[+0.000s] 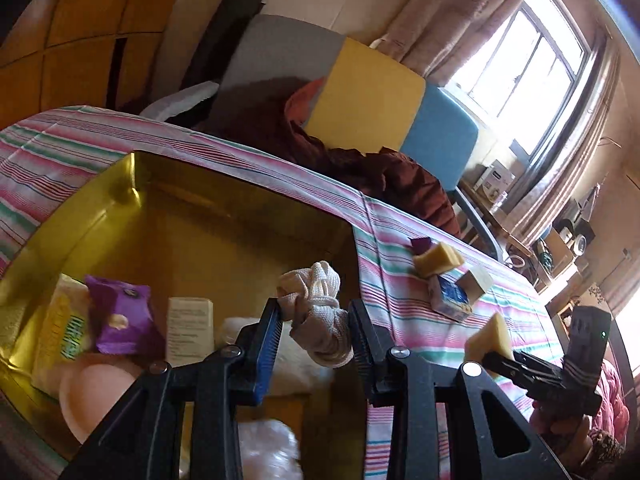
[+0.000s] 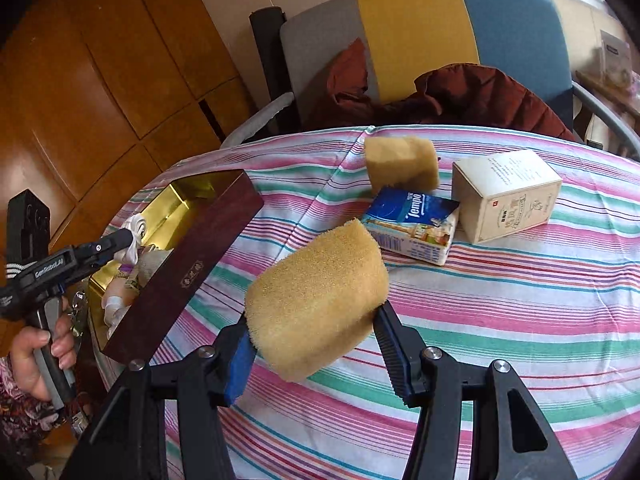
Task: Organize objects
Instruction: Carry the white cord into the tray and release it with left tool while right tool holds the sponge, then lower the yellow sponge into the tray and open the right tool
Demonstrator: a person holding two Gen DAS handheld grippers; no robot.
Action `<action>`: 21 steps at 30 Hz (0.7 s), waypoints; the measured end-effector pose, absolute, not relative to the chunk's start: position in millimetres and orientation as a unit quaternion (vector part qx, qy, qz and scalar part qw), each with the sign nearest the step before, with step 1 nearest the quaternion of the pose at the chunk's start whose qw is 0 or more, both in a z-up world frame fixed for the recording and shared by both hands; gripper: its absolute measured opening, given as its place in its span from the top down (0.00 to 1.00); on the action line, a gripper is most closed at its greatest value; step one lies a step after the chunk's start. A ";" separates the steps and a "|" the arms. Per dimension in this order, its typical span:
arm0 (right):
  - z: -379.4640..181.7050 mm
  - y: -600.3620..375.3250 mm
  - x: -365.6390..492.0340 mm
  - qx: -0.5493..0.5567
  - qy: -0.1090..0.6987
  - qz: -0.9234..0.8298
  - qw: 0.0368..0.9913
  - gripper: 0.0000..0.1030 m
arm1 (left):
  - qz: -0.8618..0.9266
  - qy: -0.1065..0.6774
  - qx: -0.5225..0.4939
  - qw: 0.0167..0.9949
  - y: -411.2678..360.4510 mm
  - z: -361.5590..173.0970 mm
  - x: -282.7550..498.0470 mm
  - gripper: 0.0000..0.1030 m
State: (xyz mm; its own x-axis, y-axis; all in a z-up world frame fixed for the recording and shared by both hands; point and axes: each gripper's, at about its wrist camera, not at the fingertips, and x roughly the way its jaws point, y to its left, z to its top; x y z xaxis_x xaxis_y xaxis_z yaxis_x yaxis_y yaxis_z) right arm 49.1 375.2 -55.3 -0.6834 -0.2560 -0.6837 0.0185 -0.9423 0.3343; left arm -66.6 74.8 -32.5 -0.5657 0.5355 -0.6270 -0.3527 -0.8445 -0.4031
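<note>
Left wrist view shows the left claw (image 1: pixel 314 322) carrying a knotted white rope (image 1: pixel 316 312) over the gold-lined box (image 1: pixel 120 200); the right claw (image 2: pixel 316 320) grips a yellow sponge (image 2: pixel 316 300) above the tabletop (image 2: pixel 520 340); next, release the rope inside.

A: The cloth on the bench (image 2: pixel 500 312) is showing pink, green and white stripes.

B: And the box (image 2: pixel 176 280) at its left edge is looking dark maroon outside, shiny gold inside.

A: A purple packet (image 1: pixel 120 316) is lying in that box. A white knotted rope (image 1: pixel 320 312) is showing above it.

B: Right of the box, two sponges, one (image 2: pixel 316 300) and the other (image 2: pixel 400 164), are glowing tan-yellow beside a blue-and-white tissue pack (image 2: pixel 412 224) and a cream carton (image 2: pixel 508 196).
</note>
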 end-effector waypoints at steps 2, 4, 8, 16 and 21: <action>-54.8 368.5 46.3 0.392 -0.161 -0.902 0.080 0.45 | 0.881 -0.120 -0.397 0.227 60.0 -33.9 -84.3 0.67; -52.4 360.8 43.4 0.391 -0.164 -0.902 0.083 0.45 | 0.882 -0.126 -0.409 0.200 46.5 -38.4 -102.0 0.67; -43.9 342.9 36.6 0.386 -0.167 -0.903 0.093 0.45 | 0.877 -0.136 -0.436 0.147 20.9 -51.4 -134.9 0.67; -24.8 290.6 19.4 0.381 -0.110 -0.909 0.126 0.45 | 0.881 -0.137 -0.448 0.067 -17.5 -69.9 -161.6 0.57; -16.5 259.1 2.8 0.381 -0.086 -0.908 0.152 0.44 | 0.895 -0.167 -0.405 0.087 -28.8 -60.8 -131.4 0.54</action>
